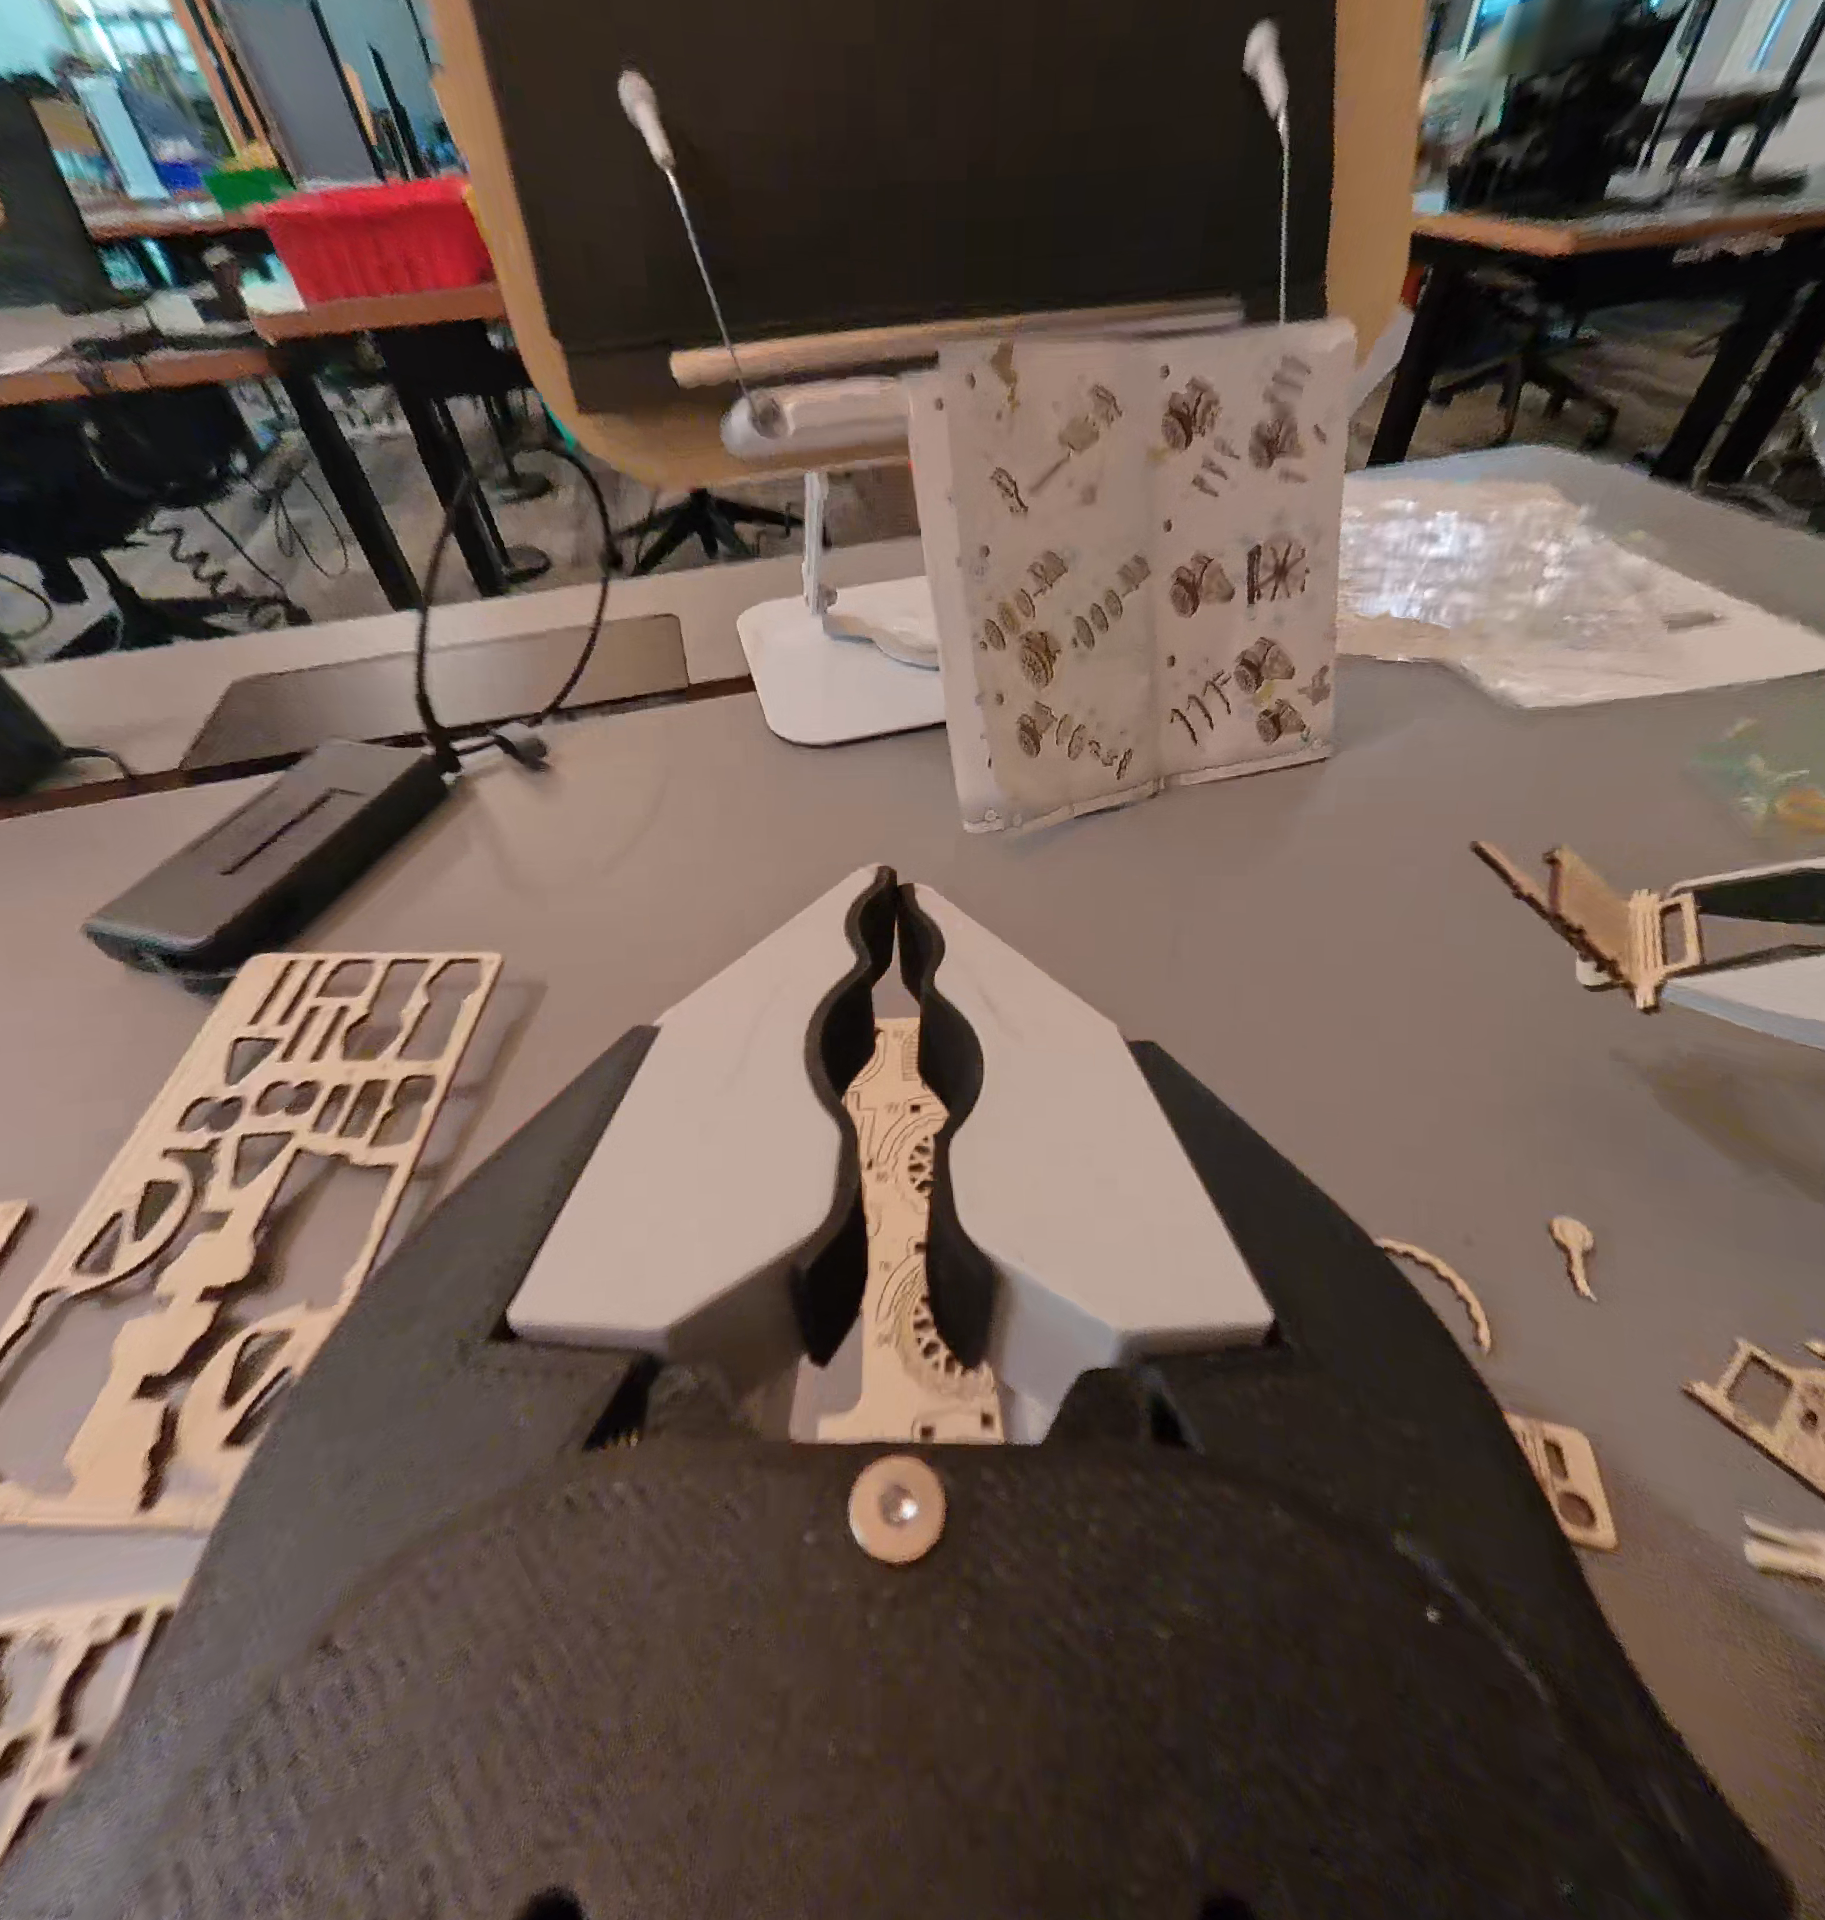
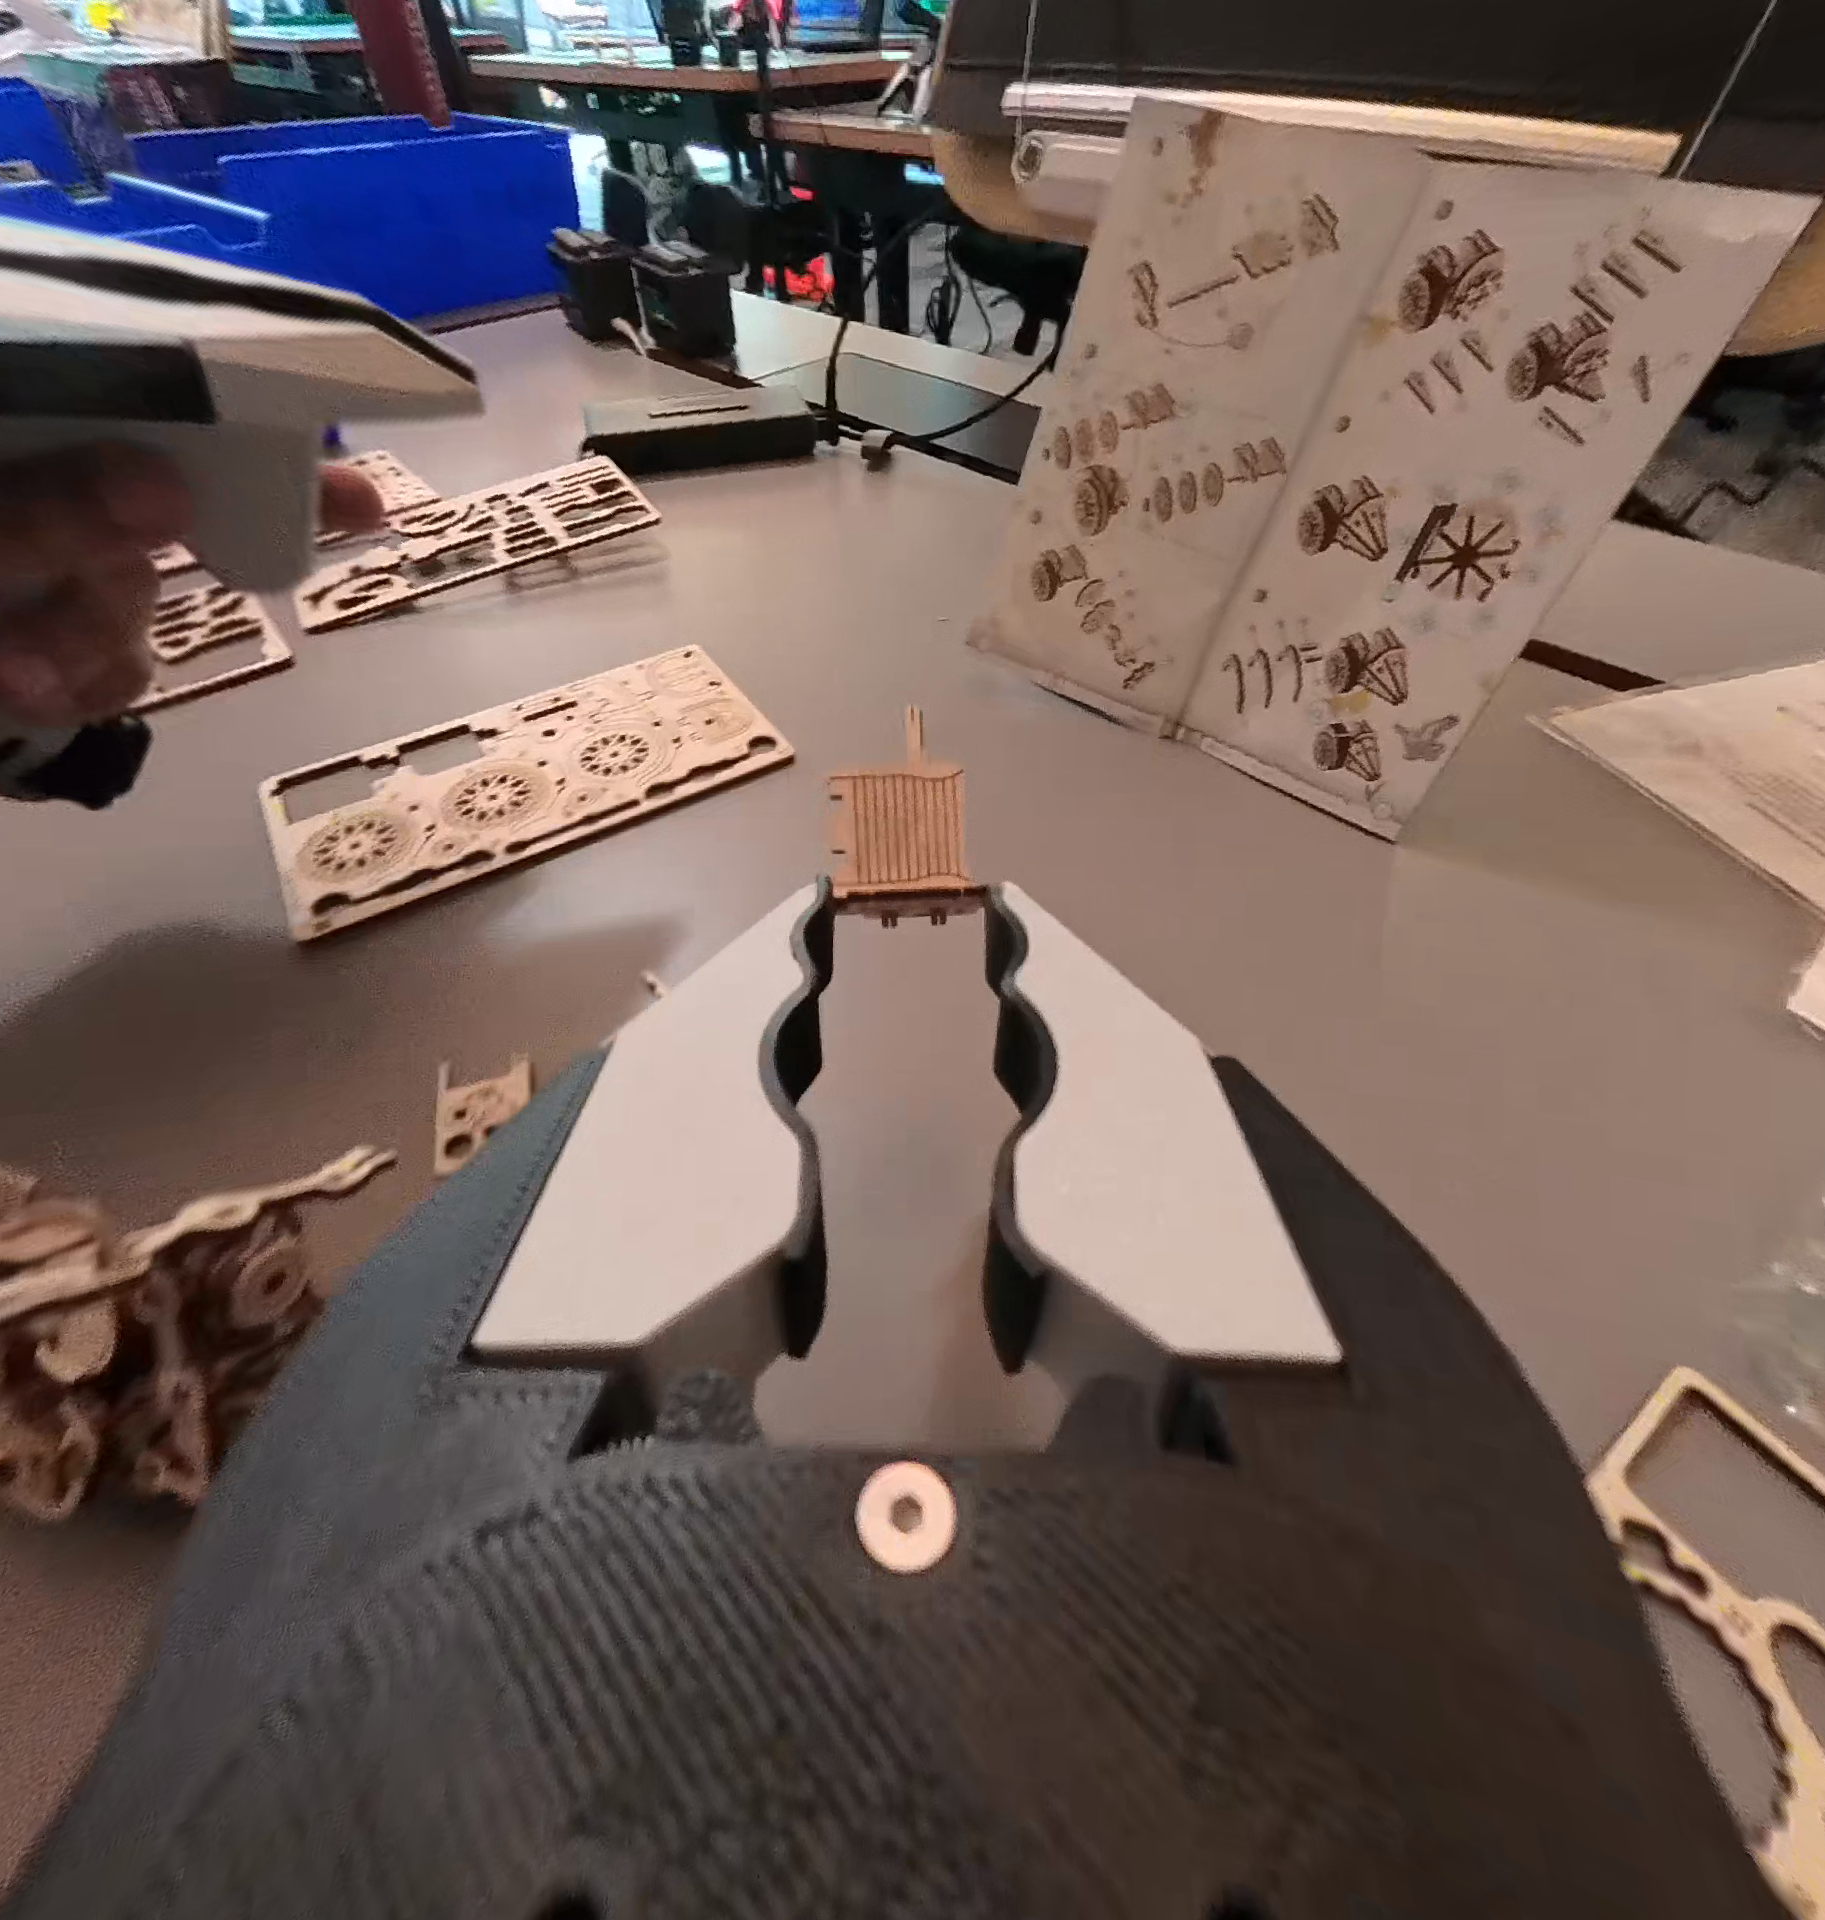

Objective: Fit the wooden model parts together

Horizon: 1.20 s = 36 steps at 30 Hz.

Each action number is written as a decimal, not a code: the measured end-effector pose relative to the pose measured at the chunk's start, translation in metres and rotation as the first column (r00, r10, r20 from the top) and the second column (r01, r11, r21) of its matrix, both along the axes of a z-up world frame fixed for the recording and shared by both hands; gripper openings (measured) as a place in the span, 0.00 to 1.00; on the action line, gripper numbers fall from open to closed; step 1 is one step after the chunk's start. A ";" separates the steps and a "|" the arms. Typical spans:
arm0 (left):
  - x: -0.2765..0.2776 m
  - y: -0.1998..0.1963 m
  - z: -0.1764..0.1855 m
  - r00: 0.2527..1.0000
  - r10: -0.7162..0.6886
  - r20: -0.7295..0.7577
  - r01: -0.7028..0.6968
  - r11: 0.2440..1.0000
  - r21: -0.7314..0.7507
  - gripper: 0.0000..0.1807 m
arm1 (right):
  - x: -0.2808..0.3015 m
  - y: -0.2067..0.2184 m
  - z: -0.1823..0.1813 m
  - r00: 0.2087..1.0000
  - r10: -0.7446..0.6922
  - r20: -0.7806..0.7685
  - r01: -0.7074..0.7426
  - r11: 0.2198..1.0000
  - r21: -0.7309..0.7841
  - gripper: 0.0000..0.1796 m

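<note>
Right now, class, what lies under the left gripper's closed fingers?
Under the left gripper, a wooden sheet with engraved wheel parts lies on the grey table. The fingers cover most of it.

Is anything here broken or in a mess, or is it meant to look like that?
Nothing looks broken. Small wooden pieces lie scattered on the grey table, ordinary for a kit. The right tongs pinch a slatted wooden part; the left tongs are shut, empty.

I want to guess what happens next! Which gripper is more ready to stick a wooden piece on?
Probably the right gripper: its fingertips pinch a small slatted wooden part, lifted off the table. The left gripper is shut and holds nothing, hovering above the wheel sheet.
</note>
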<state>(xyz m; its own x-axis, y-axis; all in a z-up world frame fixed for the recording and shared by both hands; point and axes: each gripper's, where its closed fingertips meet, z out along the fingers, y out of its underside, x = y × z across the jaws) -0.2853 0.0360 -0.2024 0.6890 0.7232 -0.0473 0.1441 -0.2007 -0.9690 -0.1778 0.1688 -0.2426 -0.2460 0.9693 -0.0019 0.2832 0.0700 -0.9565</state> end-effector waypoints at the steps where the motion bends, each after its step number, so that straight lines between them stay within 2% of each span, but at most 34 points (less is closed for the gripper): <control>1: -0.004 0.009 -0.007 1.000 -0.007 0.019 0.007 0.999 -0.031 0.00 | -0.006 0.001 0.000 1.000 -0.010 0.009 0.010 1.000 0.000 0.16; 5: 0.000 0.034 -0.030 0.993 -0.073 0.090 0.079 0.994 -0.075 0.00 | -0.019 0.003 -0.004 0.999 -0.012 0.037 0.011 0.999 0.042 0.16; 11: 0.021 0.031 -0.041 0.983 -0.170 0.069 0.174 0.983 -0.053 0.00 | -0.003 0.004 -0.012 0.997 0.058 0.048 -0.061 0.995 0.075 0.16; 16: 0.023 0.037 -0.055 0.963 -0.208 0.173 0.217 0.976 -0.031 0.01 | -0.005 0.002 -0.019 0.992 0.086 0.097 -0.092 0.994 0.054 0.16; 21: 0.021 0.037 -0.060 0.957 -0.202 0.207 0.214 0.976 -0.037 0.03 | -0.005 -0.003 -0.024 0.989 0.098 0.114 -0.109 0.989 0.098 0.16; 27: 0.014 0.036 -0.072 0.946 -0.161 0.282 0.186 0.980 -0.065 0.00 | -0.004 -0.003 -0.021 0.991 0.094 0.093 -0.104 0.989 0.102 0.16; 36: 0.009 0.031 -0.068 0.955 -0.124 0.268 0.143 0.988 -0.050 0.00 | -0.002 -0.006 -0.023 0.989 0.097 0.109 -0.108 0.990 0.095 0.16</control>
<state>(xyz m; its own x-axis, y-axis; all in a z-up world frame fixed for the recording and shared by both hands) -0.2759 0.0671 -0.2705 0.7738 0.6251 0.1024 0.3593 -0.3000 -0.8837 -0.1802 0.1625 -0.2655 -0.3474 0.9356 0.0629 0.3673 0.1975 -0.9089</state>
